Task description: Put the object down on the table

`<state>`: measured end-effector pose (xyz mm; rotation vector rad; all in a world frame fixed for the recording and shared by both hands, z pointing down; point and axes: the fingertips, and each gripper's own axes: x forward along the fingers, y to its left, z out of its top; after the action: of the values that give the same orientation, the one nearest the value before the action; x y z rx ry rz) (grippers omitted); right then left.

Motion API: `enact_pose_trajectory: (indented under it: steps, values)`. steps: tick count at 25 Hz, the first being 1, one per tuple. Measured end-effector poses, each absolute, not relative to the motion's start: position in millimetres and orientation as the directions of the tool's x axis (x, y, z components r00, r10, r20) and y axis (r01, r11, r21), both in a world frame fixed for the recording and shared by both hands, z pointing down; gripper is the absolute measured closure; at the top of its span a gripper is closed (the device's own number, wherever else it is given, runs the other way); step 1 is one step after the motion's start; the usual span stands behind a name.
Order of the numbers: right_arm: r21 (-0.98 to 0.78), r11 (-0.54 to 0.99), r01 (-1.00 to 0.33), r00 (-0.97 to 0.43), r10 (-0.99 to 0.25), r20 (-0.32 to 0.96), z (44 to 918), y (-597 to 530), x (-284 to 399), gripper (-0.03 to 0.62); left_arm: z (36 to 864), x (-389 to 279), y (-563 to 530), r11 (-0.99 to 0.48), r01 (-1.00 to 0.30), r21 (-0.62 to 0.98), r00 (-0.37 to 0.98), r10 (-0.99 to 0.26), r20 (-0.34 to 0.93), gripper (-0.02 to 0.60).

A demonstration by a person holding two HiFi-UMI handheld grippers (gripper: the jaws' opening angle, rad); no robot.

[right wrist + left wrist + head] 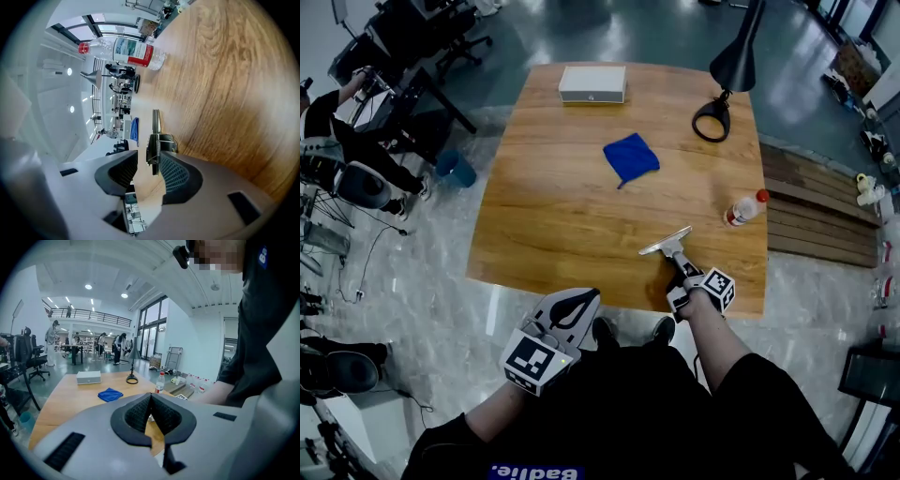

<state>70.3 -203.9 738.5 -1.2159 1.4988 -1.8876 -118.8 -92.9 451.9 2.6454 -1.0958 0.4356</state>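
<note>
A squeegee (667,242) with a pale blade and a dark handle lies on the wooden table (553,216) near its front edge. My right gripper (680,274) sits right behind it, around the handle. In the right gripper view the handle (156,140) lies between the jaws, against the right pad (174,172), with a clear gap to the left pad; the gripper (147,161) is open. My left gripper (581,302) hangs off the table's front edge, close to the person's body. In its own view the left gripper (151,399) has its pads meeting at the tips, with nothing between them.
On the table are a blue cloth (630,157) in the middle, a white box (592,83) at the far edge, a black lamp (727,70) at the far right, and a plastic bottle (744,208) lying near the right edge. Office chairs stand left; a wooden pallet (816,211) lies right.
</note>
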Motion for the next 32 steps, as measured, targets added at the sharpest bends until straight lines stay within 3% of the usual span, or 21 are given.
enact_pose_trajectory:
  steps: [9,16,21,26,30,32]
  values:
    - [-0.931,-0.263,-0.254,-0.435,-0.829,0.353,691.3,-164.7,87.3,0.457,454.1,-116.6,-88.7,-0.78,-0.601,0.175,0.792,-0.551,0.264,0.574]
    - [-0.878,0.109,-0.466,-0.512,-0.842,0.168,561.9,-137.3,79.5,0.461,435.9,-82.3,-79.3,-0.84,-0.513,0.176,0.854,-0.479,0.203,0.574]
    - [-0.648,0.427,-0.63,-0.638,-0.761,0.119,476.6,-103.6,63.3,0.579,416.5,-63.8,-69.3,-0.835,-0.521,0.176,0.851,-0.491,0.187,0.574]
    - [-0.253,0.698,-0.67,-0.73,-0.681,0.054,395.8,-82.4,39.8,0.588,397.9,-44.5,-66.4,-0.832,-0.528,0.17,0.848,-0.508,0.15,0.574]
    - [0.0,0.78,-0.626,-0.78,-0.626,-0.008,362.6,-60.5,21.4,0.589,385.6,-29.3,-63.3,-0.834,-0.528,0.158,0.849,-0.516,0.11,0.574]
    - [0.036,0.794,-0.607,-0.794,-0.607,-0.029,357.6,-54.7,17.4,0.589,380.9,-24.0,-61.6,-0.835,-0.529,0.153,0.849,-0.519,0.101,0.574]
